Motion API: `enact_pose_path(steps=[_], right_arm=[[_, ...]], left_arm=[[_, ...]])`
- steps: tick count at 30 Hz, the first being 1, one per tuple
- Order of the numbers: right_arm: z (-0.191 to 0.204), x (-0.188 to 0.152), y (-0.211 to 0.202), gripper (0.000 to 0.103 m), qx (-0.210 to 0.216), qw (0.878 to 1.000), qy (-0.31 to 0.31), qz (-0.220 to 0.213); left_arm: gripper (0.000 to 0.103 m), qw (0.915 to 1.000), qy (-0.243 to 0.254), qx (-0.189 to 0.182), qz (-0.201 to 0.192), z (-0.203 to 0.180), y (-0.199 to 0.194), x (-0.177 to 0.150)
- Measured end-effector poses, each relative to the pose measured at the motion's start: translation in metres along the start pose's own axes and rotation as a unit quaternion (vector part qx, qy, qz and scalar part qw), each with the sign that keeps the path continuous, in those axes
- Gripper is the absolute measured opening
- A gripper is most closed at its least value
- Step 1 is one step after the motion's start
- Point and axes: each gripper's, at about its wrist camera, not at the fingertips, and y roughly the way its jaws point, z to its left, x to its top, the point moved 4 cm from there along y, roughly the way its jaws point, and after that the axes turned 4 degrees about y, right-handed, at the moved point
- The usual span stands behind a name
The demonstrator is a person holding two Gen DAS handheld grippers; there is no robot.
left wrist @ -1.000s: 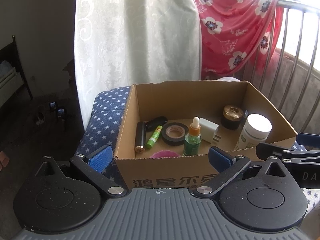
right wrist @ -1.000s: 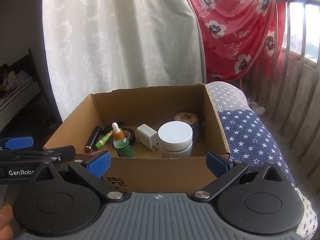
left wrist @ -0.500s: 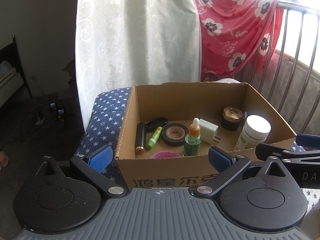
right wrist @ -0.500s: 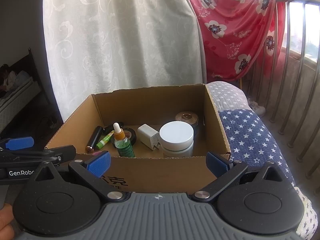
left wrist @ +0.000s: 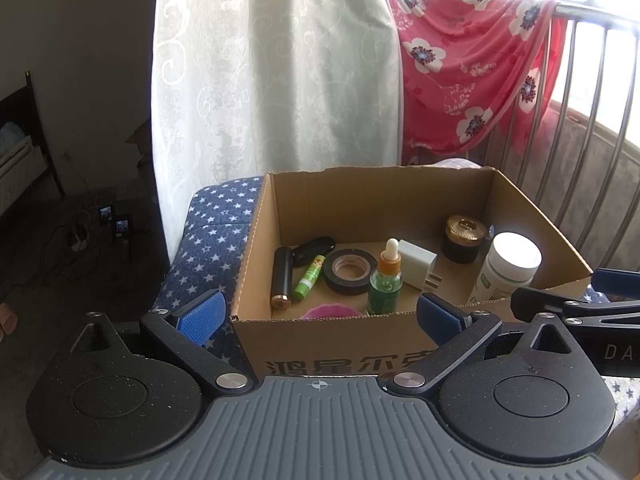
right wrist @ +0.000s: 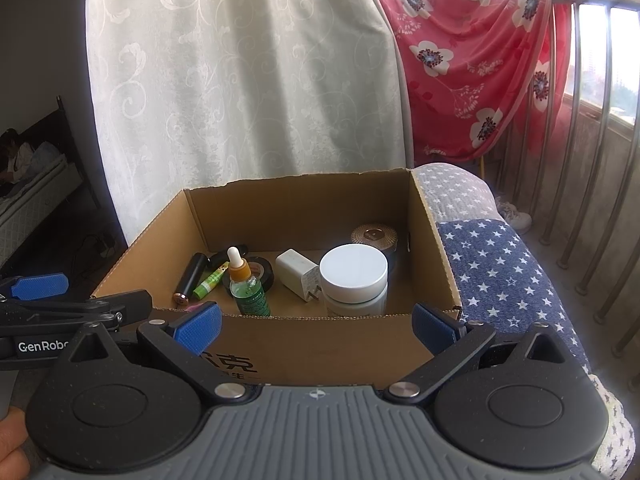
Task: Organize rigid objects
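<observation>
Upright green dropper bottle [left wrist: 385, 285] and white-capped jar [left wrist: 505, 269] near the cardboard box's [left wrist: 352, 200] front wall, black tape roll [left wrist: 351, 270] flat mid-floor.

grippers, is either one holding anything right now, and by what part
Nothing is held. The left gripper and the right gripper are both open with empty jaws, short of the cardboard box; the bottles and other items sit inside it untouched.
</observation>
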Motion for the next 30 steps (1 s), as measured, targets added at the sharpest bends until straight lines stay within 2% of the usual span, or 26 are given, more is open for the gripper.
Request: enact_pose_path(steps=[30], right_arm=[[0.001,0.0007,-0.0006,0.103,0.0,1.0,0.001,0.001]], left_arm=[[0.102,1.0,0.0,0.002,-0.001,0.0011,-0.0011,0.0023]])
